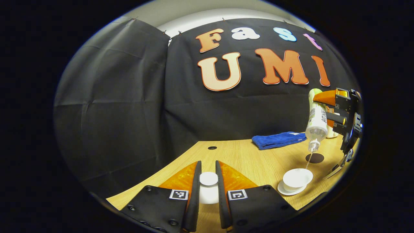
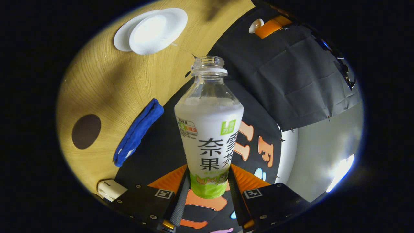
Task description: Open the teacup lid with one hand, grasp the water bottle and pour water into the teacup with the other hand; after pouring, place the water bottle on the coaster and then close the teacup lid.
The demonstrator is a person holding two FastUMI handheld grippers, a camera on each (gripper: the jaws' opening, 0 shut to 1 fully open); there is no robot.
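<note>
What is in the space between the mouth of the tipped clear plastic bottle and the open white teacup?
In the left gripper view, a thin stream of water runs from the clear plastic bottle down into the white teacup; nothing else lies between.

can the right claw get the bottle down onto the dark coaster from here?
Probably yes. The right claw grips the tilted clear plastic water bottle, and the round dark coaster lies bare on the wooden table, just beyond the white teacup. The folded blue towel sits off to the side.

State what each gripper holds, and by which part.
The left gripper is shut on the teacup lid, by its knob. The right gripper is shut on the water bottle, by its lower body near the base.
</note>
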